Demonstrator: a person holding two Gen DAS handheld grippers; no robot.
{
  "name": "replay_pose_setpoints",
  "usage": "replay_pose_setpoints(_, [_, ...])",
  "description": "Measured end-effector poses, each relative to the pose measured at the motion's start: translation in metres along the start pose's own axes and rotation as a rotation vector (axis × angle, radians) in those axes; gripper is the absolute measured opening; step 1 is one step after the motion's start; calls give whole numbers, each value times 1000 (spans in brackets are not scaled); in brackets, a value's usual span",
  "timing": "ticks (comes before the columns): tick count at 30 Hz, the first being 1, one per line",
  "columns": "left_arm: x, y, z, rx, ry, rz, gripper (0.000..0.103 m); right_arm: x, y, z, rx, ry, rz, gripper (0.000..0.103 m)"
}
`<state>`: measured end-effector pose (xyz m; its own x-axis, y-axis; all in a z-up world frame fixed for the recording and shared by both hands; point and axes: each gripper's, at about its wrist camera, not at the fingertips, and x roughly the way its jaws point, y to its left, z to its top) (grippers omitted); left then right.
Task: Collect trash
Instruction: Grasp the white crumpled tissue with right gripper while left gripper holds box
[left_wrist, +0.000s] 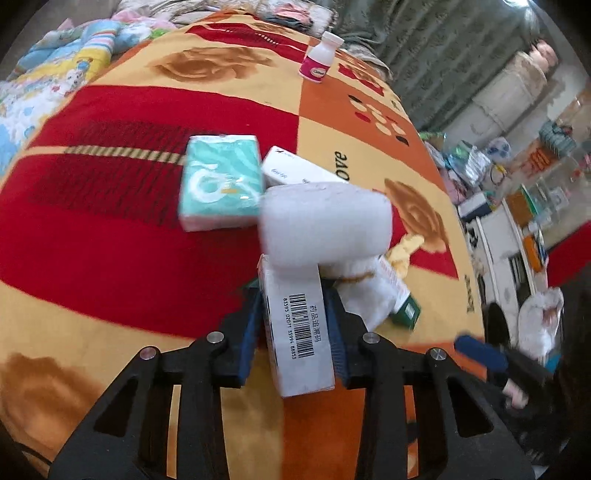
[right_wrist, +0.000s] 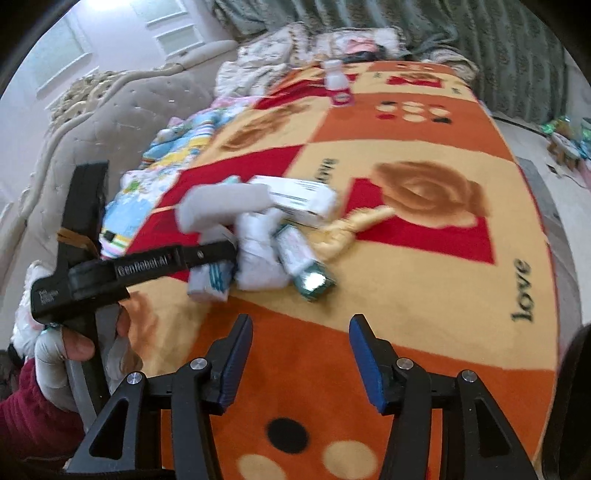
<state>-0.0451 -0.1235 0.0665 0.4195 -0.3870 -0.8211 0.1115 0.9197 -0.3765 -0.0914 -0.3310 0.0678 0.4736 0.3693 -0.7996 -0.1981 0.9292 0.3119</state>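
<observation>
My left gripper (left_wrist: 295, 295) is shut on a white barcode box (left_wrist: 299, 328) and holds it over the patterned blanket (left_wrist: 110, 240). Ahead of it lie a white foam piece (left_wrist: 325, 225), a teal tissue pack (left_wrist: 221, 184), a long white box (left_wrist: 295, 170), crumpled white paper (left_wrist: 365, 291), a green-ended box (left_wrist: 402, 299) and a yellow wrapper (left_wrist: 402, 251). My right gripper (right_wrist: 301, 328) is open and empty, short of the same pile (right_wrist: 266, 236). The left gripper (right_wrist: 218, 251) shows at its left. A small white bottle with a pink label (left_wrist: 319, 59) stands far back (right_wrist: 338, 85).
Folded patterned bedding (left_wrist: 55, 74) lies along the far left. A padded headboard (right_wrist: 110, 110) and grey-green curtain (right_wrist: 480, 48) border the bed. Shelves with clutter (left_wrist: 517, 206) and a white bag (left_wrist: 539, 321) are on the floor at the right.
</observation>
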Motion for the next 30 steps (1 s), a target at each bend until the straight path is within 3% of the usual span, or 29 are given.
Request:
replay_pose_setpoints(7, [-43, 31, -13, 34, -34, 69, 31, 29, 42, 20, -135, -5, 35, 52])
replay_pose_setpoints(16, [-55, 38, -18, 11, -50, 56, 31, 91, 53, 49, -220, 15, -106, 37])
replay_pose_setpoints(18, [-52, 35, -19, 11, -43, 45, 31, 89, 48, 50, -230, 7, -103, 27])
replay_pose_setpoints(27, [-52, 20, -20, 31, -48, 23, 31, 42, 49, 23, -218, -4, 8, 25])
replay_pose_setpoints(30, [-54, 21, -20, 29, -52, 27, 31, 34, 53, 5, -220, 47, 32, 25])
